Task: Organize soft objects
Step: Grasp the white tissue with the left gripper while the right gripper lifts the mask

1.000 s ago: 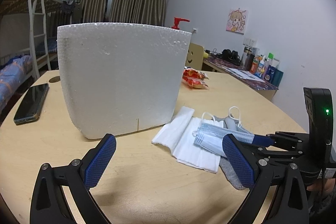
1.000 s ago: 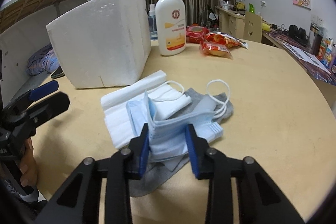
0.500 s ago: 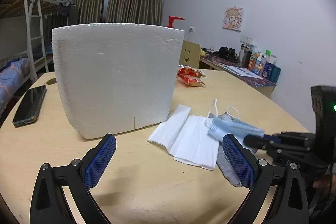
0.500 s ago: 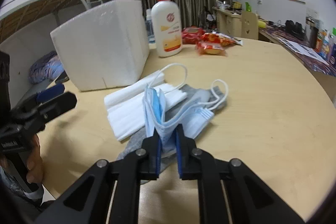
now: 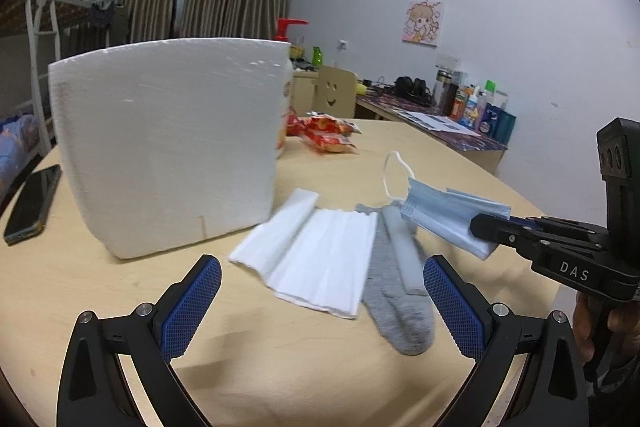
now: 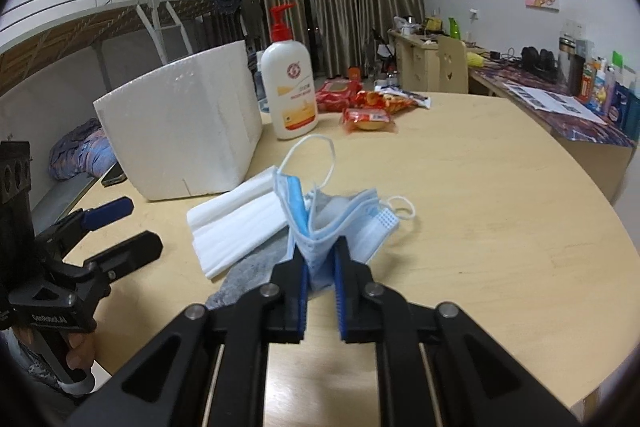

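My right gripper (image 6: 320, 259) is shut on a light blue face mask (image 6: 332, 215), crumpled between the blue pads and lifted off the table. In the left wrist view the same mask (image 5: 452, 219) hangs from the right gripper (image 5: 486, 231) above a grey sock (image 5: 400, 295). A folded white cloth (image 5: 316, 263) lies flat beside the sock, also visible as the white cloth (image 6: 236, 223) left of the mask. My left gripper (image 5: 320, 307) stands open over the table, nothing between its fingers. A white foam box (image 5: 168, 143) stands upright behind the cloth.
A lotion pump bottle (image 6: 289, 87) stands by the foam box (image 6: 184, 131). Red snack packets (image 6: 368, 107) lie further back. A phone (image 5: 32, 203) rests near the table's left edge. A desk with bottles lines the right wall; a bunk bed is at left.
The right gripper closed on the blue mask and raised it off the pile, uncovering the grey sock. The left gripper stayed open and barely moved.
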Available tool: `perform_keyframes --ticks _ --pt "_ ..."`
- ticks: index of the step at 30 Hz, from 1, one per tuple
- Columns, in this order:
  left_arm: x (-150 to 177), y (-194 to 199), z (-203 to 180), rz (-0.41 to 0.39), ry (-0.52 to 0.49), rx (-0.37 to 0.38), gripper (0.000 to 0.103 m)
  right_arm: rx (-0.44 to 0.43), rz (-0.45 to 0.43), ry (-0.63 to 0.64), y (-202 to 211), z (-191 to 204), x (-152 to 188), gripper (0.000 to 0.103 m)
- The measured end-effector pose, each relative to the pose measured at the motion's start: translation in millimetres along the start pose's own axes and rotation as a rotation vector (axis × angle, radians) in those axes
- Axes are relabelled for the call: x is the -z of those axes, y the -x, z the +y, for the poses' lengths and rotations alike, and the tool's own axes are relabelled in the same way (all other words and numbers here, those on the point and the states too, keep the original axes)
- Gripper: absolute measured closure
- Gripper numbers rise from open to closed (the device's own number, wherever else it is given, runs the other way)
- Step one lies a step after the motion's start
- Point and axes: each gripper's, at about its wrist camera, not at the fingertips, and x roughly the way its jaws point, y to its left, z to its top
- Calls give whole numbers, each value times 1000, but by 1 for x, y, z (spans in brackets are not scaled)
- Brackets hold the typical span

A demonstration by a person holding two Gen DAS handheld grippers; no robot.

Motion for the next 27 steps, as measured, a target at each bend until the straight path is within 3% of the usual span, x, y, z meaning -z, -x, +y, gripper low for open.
perform_keyframes --ticks 13,21,27 --pt "-5 -9 -35 28 -49 56 2 46 -53 -64 20 -37 6 89" --pt "-18 -28 -26 64 -42 -53 2 22 -59 -82 18 -45 10 89" --pt "-24 -54 -15 136 -37 -104 14 -5 -53 -87 13 -48 12 89"
